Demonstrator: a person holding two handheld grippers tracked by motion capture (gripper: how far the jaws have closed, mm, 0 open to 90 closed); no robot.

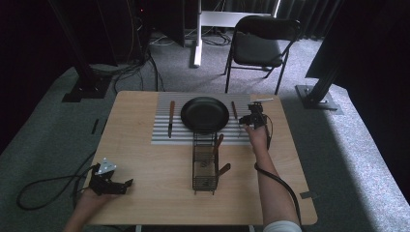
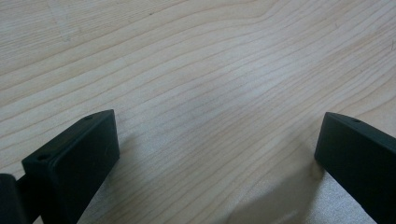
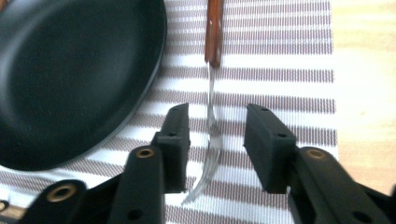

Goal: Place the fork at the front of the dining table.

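floor: grey carpet [image 1: 367, 159] all around the wooden table [image 1: 145, 193] | beyond table: black folding chair [image 1: 261, 46], white desk leg [image 1: 197, 34] left of chair, tangled cables [image 1: 121, 67] | black frame posts [image 1: 324, 72] either side of chair | backdrop: dark curtain | light: pale patch near chair

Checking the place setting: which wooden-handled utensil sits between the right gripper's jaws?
The fork lying on the striped placemat right of the black plate. The knife lies left of the plate; two others stand in the wire caddy.
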